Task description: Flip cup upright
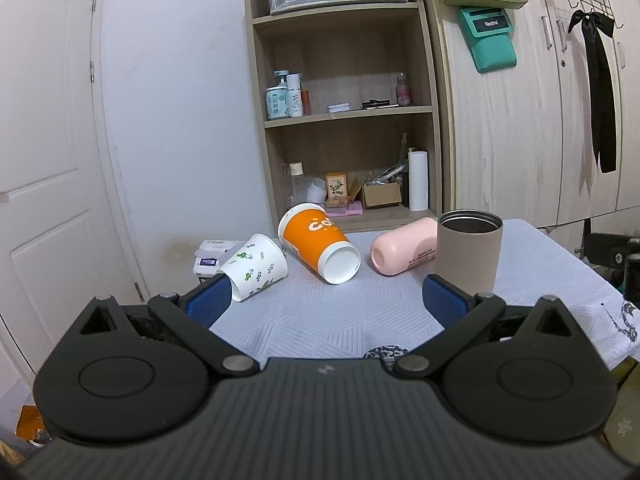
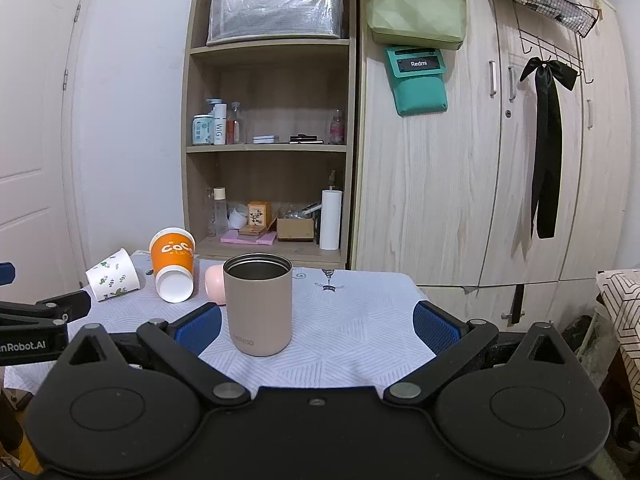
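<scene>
A beige tumbler (image 1: 468, 250) (image 2: 258, 304) stands upright on the table, mouth up. An orange paper cup (image 1: 318, 242) (image 2: 174, 270) lies on its side, base toward me. A white leaf-print paper cup (image 1: 256, 266) (image 2: 114, 274) lies on its side at the left. A pink cup (image 1: 402, 250) (image 2: 215, 283) lies on its side behind the tumbler. My left gripper (image 1: 328, 300) is open and empty, short of the cups. My right gripper (image 2: 318, 328) is open and empty, with the tumbler just inside its left finger (image 2: 198, 328).
The table carries a pale patterned cloth (image 1: 320, 312) (image 2: 352, 328). A wooden shelf unit (image 1: 340, 120) with bottles and boxes stands behind it, beside a wardrobe (image 2: 480, 160). A white door (image 1: 48, 160) is at the left. The left gripper's arm (image 2: 40, 320) shows at the right wrist view's left edge.
</scene>
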Tool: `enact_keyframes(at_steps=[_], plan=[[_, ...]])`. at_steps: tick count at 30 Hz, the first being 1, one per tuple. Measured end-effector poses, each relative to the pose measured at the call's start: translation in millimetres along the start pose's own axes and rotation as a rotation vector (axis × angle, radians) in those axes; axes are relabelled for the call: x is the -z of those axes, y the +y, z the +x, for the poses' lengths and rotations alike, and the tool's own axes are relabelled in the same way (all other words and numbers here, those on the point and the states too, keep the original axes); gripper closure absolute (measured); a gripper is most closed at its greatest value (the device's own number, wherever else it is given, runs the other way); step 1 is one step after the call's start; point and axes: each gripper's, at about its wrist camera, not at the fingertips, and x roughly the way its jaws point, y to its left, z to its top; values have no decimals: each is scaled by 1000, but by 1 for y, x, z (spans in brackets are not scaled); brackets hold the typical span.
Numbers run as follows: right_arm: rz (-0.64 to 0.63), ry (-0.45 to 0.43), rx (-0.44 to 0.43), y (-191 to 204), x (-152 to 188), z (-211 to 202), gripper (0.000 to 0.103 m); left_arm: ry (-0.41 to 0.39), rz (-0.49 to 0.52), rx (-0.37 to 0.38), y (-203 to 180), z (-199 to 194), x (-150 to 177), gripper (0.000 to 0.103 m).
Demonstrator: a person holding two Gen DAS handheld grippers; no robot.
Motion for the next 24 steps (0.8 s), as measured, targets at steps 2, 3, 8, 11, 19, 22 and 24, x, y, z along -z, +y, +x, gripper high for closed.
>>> enact_keyframes(at_steps=[2,3,8,11,19,22,24], plan=[[0,1,1,0,0,0,0,2,-3,0,1,0,1,0],[0,2,0,0,0,1,0,3,-3,0,1,0,1,0],[1,6,2,0,1,1,0,6,7,-12,0,2,1,0],[2,7,4,-1,0,1,0,6,15,-24,-1,3,2,0],[3,7,8,0,1,2,0,8,20,-33,-2,3,3,0],[3,7,8,0,1,2,0,10,20,-33,-2,3,2,0],[3,7,9,0,1,2,0,12,20,-33,-2,3,3,0]])
